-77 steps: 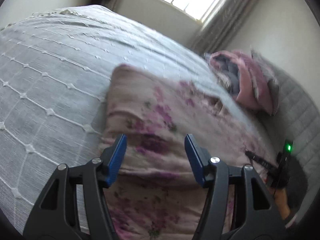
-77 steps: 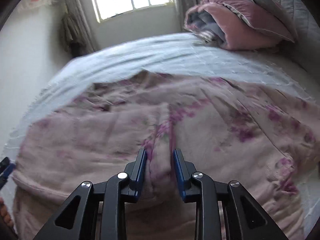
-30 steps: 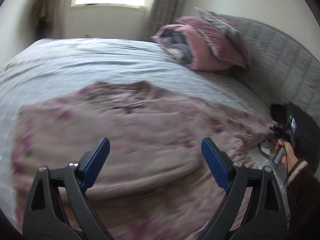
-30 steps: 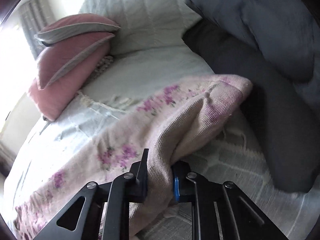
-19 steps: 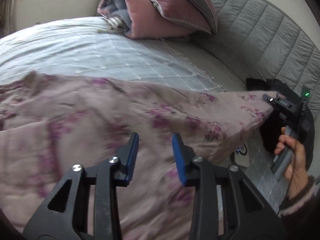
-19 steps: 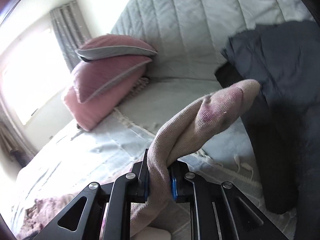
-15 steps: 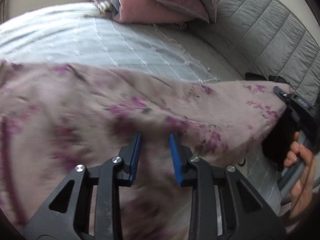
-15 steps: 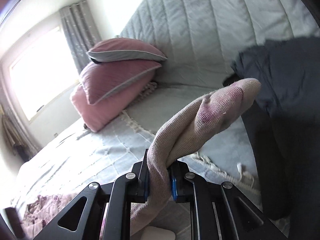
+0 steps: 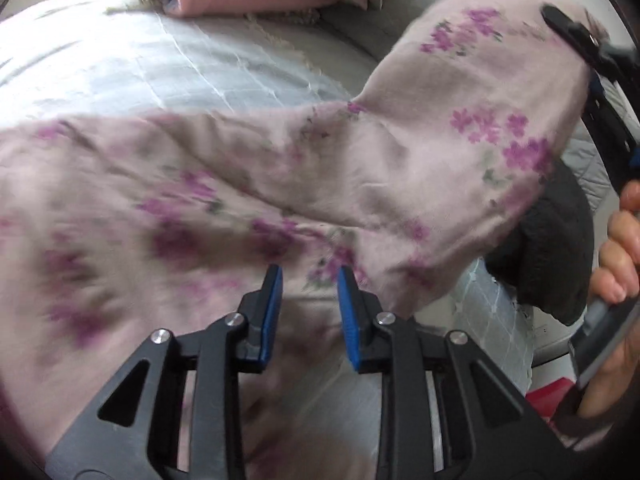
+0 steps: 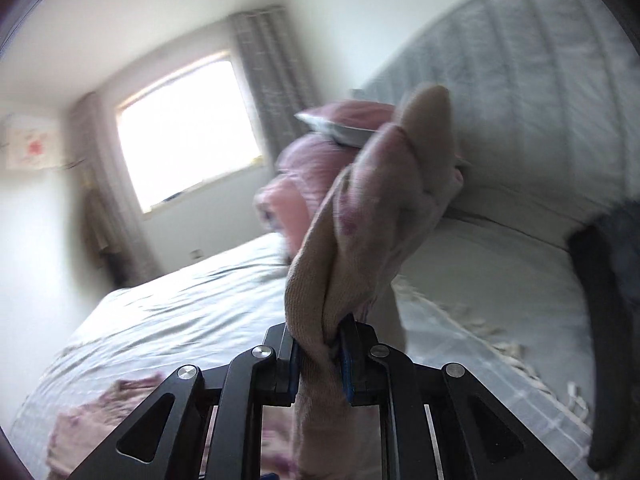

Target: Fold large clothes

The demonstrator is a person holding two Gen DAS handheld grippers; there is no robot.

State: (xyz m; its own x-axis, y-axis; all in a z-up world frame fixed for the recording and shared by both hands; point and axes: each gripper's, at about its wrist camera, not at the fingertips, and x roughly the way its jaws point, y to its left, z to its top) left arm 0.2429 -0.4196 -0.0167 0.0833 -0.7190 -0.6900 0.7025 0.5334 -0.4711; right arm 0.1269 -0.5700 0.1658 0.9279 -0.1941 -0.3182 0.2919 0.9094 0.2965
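Left wrist view, left gripper (image 9: 309, 280) jaws just narrowed around floral garment (image 9: 420, 168), grip unclear, right gripper (image 10: 318, 334) clamps raised garment corner, fabric blurred.

R gripper (image 10: 316, 354) clamped on floral garment (image 10: 372, 216) | raised over bed (image 10: 192, 312)

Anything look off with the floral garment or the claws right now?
Nothing stands out. The right claw pinches a bunched end of the floral garment, lifted off the bed; the left claw has just been closing over it.
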